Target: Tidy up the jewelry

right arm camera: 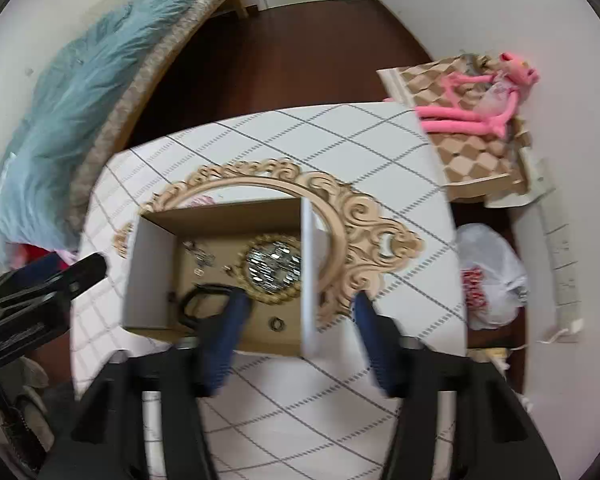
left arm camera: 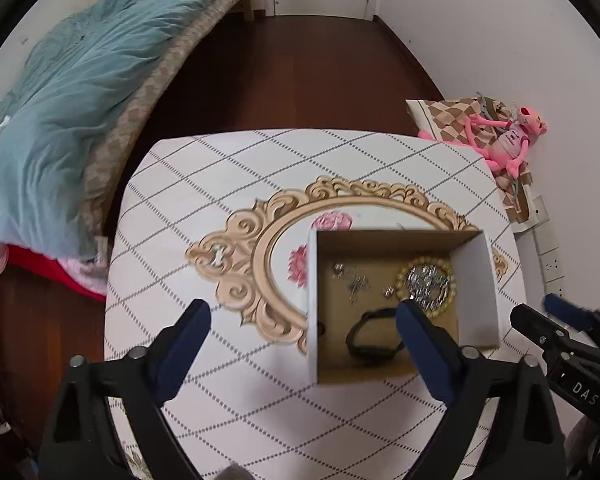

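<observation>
Left hand-held gripper [left arm camera: 304,332] and right hand-held gripper [right arm camera: 300,320] released, empty — cardboard box [left arm camera: 476,280] wall between fingers.

both tools look alike: the left gripper [left arm camera: 302,346] and right gripper [right arm camera: 300,344] have matte black frames, blue finger pads [left arm camera: 186,354], silver pivot screws and a white-lettered label.

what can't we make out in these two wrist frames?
- Small silver pieces in the box: too small in the left view, blurred in the right view.
- Black band: its right part hidden by the left claw's finger in the left view.
- Small ring: right view only; blurred.
- Right claw: motion blur smears its fingers.
- Plastic bag: print unreadable, blurred.
</observation>
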{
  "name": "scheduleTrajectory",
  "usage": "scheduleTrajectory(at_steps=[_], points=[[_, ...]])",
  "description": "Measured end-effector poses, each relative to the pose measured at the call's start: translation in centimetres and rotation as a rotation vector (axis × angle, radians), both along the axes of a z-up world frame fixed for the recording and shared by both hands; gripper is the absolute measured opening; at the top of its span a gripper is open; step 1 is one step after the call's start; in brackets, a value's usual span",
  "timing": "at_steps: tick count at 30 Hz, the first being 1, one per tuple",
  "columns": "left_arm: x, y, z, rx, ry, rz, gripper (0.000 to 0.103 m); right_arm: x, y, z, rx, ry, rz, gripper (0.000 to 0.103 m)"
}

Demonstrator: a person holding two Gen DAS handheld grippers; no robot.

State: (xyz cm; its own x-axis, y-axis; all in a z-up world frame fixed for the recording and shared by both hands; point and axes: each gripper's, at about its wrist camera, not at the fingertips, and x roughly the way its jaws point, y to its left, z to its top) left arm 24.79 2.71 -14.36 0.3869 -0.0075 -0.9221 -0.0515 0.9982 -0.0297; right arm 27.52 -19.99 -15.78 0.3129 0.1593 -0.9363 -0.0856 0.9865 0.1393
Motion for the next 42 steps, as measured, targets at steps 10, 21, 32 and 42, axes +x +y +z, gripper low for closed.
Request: scheduleTrajectory(at_steps=[10,21,32,42], points=[[-4.3,0.2,-0.6,0.053,-0.013,0.049,0.103,-3.7,0.7,-0.7,-0.120,0.003,-0.004,0.102],[-10.2,-0.7,5.1,0.057,-0.128,0.042,0.103,-9.8,0.3,5.5,-0.129,-0.113,-0.030,0.102],[-17.4,-1.2,13.3,0.055,-0.281,0.055,0.102,-17.2,-0.6,14.3,-0.118,-0.282,-0.058,0.103],[-21.8,-1.7,18.3,0.061,-0.385,0.041,0.103,-22.2,-1.0,21.2,-0.113,-0.424,-0.077,0.103]])
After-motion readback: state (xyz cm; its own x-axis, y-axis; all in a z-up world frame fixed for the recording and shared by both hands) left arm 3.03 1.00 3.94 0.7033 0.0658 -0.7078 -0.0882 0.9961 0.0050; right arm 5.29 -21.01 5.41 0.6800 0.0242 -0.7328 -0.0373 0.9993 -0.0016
